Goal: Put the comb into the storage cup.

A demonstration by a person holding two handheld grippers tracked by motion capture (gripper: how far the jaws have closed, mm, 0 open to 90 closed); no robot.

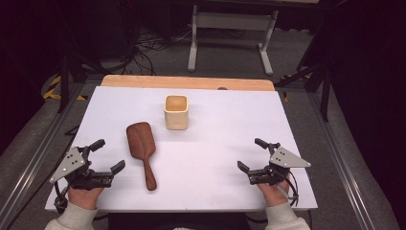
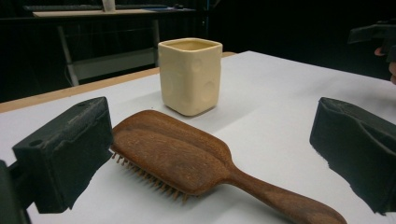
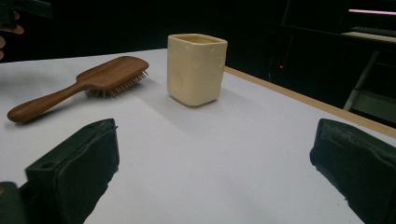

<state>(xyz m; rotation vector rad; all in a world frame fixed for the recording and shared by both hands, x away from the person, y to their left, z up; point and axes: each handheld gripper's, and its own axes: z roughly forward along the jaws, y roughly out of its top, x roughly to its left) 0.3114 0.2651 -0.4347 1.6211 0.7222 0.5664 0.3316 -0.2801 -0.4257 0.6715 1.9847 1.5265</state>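
A brown wooden hairbrush [image 1: 141, 149] lies bristles down on the white table [image 1: 210, 158], handle toward the near edge. Behind it stands a cream square cup [image 1: 176, 111], upright and empty as far as I can see. My left gripper [image 1: 106, 155] rests at the near left, open, just left of the brush handle. The left gripper view has the hairbrush [image 2: 187, 161] between and beyond the jaws, with the cup [image 2: 190, 76] behind. My right gripper [image 1: 251, 153] sits open at the near right, nothing between its jaws. Its view looks at the cup [image 3: 196, 69] and the brush [image 3: 88, 81].
A bare wooden strip [image 1: 186, 82] runs along the table's far edge. Beyond it stands a white metal frame [image 1: 230, 33] on the grey floor, with cables at the back left. Metal rails flank the table on both sides.
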